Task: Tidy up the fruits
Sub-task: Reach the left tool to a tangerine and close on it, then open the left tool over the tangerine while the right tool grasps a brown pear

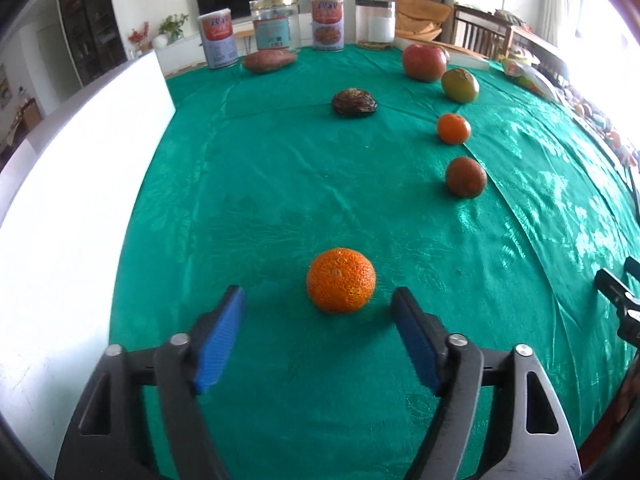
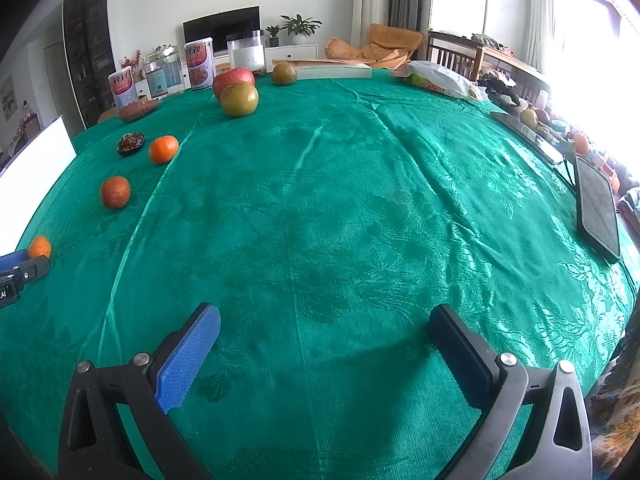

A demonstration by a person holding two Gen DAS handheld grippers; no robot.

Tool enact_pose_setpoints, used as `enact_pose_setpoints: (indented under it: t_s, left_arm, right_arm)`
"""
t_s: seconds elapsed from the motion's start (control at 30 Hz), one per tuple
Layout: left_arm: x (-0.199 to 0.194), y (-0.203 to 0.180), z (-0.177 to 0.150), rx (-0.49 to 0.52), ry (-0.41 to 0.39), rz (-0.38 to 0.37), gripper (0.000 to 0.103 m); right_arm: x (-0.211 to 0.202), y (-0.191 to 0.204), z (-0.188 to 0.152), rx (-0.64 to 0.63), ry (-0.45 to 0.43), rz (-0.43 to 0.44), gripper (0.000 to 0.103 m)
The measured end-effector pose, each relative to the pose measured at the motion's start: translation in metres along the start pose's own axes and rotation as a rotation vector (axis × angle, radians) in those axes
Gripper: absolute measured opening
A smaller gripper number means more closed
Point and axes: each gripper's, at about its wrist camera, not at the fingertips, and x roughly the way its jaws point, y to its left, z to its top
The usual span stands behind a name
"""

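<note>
Blue ribbed pads line the left gripper (image 1: 318,300), whose jaws stand spread with nothing pinched; a pebbly orange (image 1: 341,280) sits on the cloth just ahead, between the tips but untouched. The right gripper (image 2: 325,322) hangs spread over bare, glossy green tablecloth (image 2: 360,200). Farther off, a curved row runs: dull reddish orange (image 1: 466,177), small smooth tangerine (image 1: 453,128), green pear (image 1: 460,85), red apple (image 1: 424,62). Tins (image 1: 328,23) stand at the far edge.
</note>
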Motion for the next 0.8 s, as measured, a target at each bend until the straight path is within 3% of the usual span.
enact_pose_setpoints:
  t_s: [0.1, 0.3, 0.4, 0.5, 0.7, 0.8]
  left_arm:
    - [0.004, 0.008, -0.001, -0.053, 0.005, 0.010, 0.095]
    - [0.007, 0.012, -0.003, -0.087, 0.002, 0.024, 0.102]
    - [0.007, 0.012, -0.004, -0.089, -0.001, 0.027, 0.103]
    - [0.007, 0.012, -0.005, -0.090, -0.002, 0.027, 0.103]
    - [0.007, 0.012, -0.005, -0.090, -0.001, 0.024, 0.102]
    - [0.007, 0.012, -0.005, -0.091, -0.001, 0.024, 0.102]
  right_arm:
    - [0.000, 0.000, -0.001, -0.002, -0.002, 0.002, 0.103]
    - [-0.001, -0.002, -0.001, 0.000, 0.014, 0.014, 0.103]
    - [0.005, -0.003, 0.012, -0.002, 0.116, 0.027, 0.103]
    - [0.014, -0.004, 0.046, 0.048, 0.184, 0.099, 0.103]
    - [0.055, 0.041, 0.159, -0.022, 0.099, 0.142, 0.103]
    - [0.096, 0.074, 0.199, -0.073, 0.129, 0.147, 0.100]
